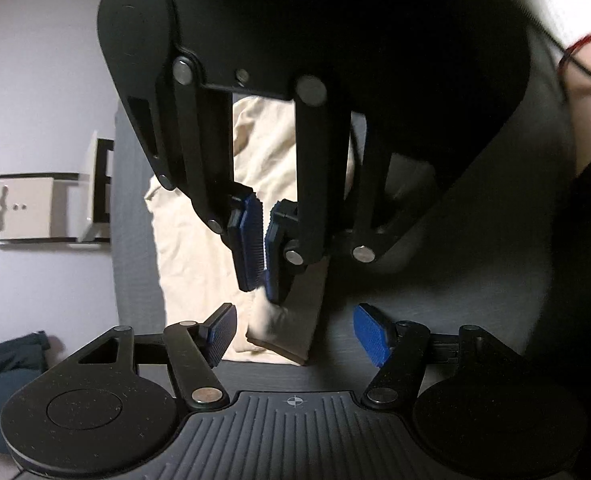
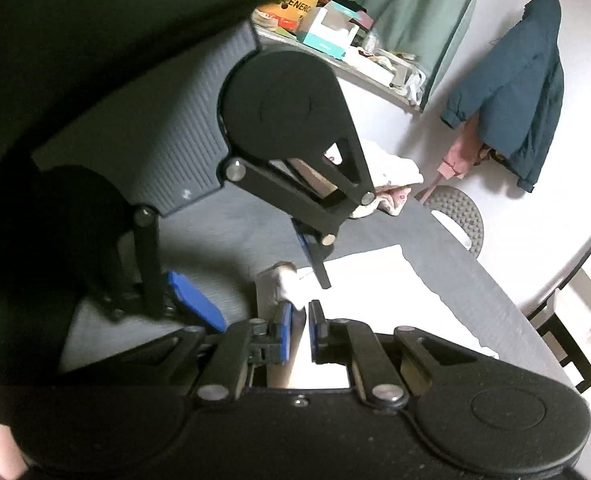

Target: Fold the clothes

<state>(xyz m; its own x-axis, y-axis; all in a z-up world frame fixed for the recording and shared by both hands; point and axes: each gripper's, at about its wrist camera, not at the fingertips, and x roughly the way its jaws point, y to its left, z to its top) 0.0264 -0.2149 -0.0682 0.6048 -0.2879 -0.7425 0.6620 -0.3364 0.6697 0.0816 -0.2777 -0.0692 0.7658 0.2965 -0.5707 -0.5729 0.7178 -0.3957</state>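
A cream garment (image 1: 199, 240) lies flattened on the grey surface (image 1: 135, 240), with a folded edge toward the near side. My right gripper (image 1: 264, 276) comes down from above in the left wrist view. It is shut on a bunched bit of that folded edge. In the right wrist view, the right gripper (image 2: 299, 330) has its blue pads close together, with the pale garment (image 2: 375, 300) pinched between them. My left gripper (image 1: 295, 334) is open, its fingers wide apart on either side of the folded edge. Seen from the right wrist, the left gripper (image 2: 261, 292) holds nothing.
A person's white sleeve (image 1: 567, 0) is at the top right. A white wall shelf (image 1: 35, 208) hangs on the left. A teal jacket (image 2: 515, 92) hangs on the wall, a cluttered shelf (image 2: 335, 36) sits beyond, a clothes pile (image 2: 387, 184) lies at the surface's far end, and a chair (image 2: 567, 332) stands to the right.
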